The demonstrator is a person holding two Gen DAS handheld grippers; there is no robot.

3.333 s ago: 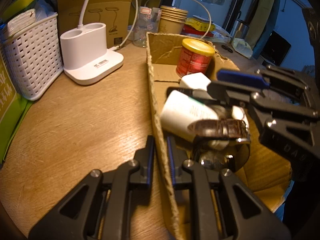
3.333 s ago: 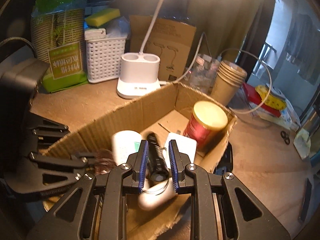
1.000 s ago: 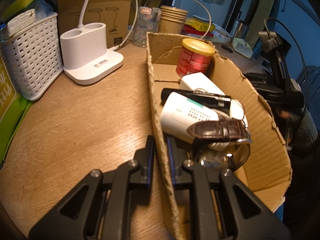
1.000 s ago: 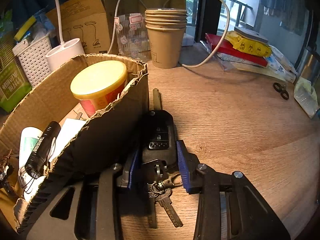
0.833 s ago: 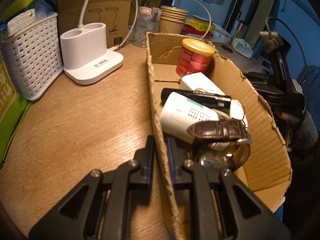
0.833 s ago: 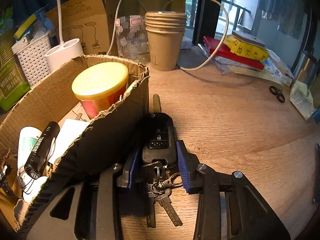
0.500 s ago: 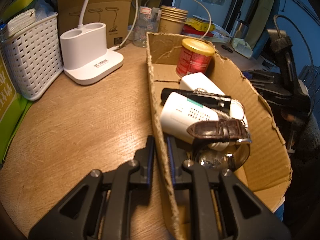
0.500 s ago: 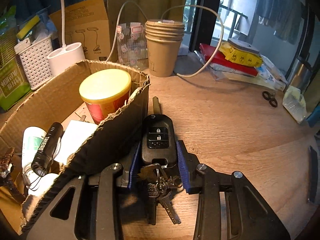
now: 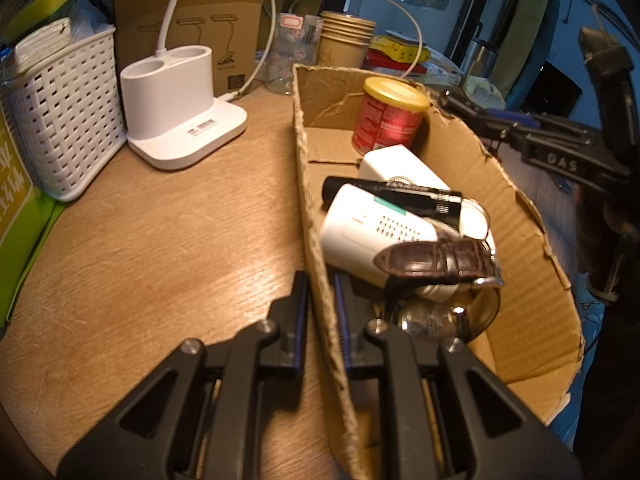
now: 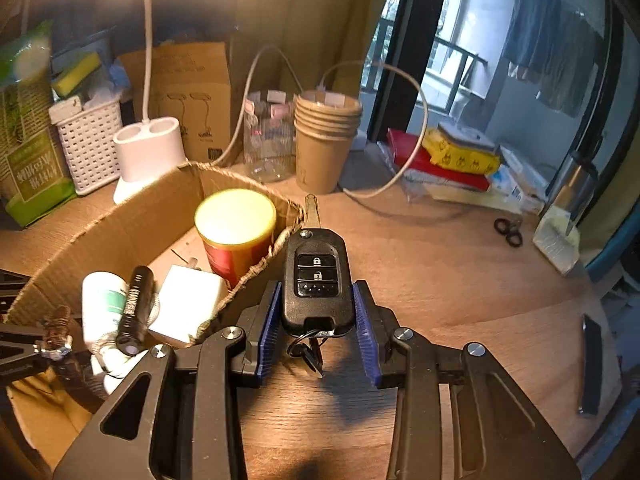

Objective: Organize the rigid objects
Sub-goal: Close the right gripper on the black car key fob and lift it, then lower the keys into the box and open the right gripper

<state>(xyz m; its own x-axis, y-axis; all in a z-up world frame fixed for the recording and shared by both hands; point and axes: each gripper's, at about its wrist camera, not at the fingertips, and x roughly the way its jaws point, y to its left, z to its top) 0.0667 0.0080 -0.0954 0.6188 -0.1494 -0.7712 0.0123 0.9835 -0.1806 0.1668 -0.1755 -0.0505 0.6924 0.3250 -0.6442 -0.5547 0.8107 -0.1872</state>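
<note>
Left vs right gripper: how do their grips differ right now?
The left gripper is pinched on the cardboard box wall, low at the table; the right gripper clamps the black car key, lifted off the table. The left's gap is narrow, the right's wider. Both are shut on something.

a wooden table with a warm grain fills the near space, lit from above by a white desk lamp whose head glares at the upper left. behind it hangs a drab olive curtain. to the right a dark window frame opens on a balcony railing in grey daylight, with clothes hung there. a white lattice basket stands at the table's back edge.
</note>
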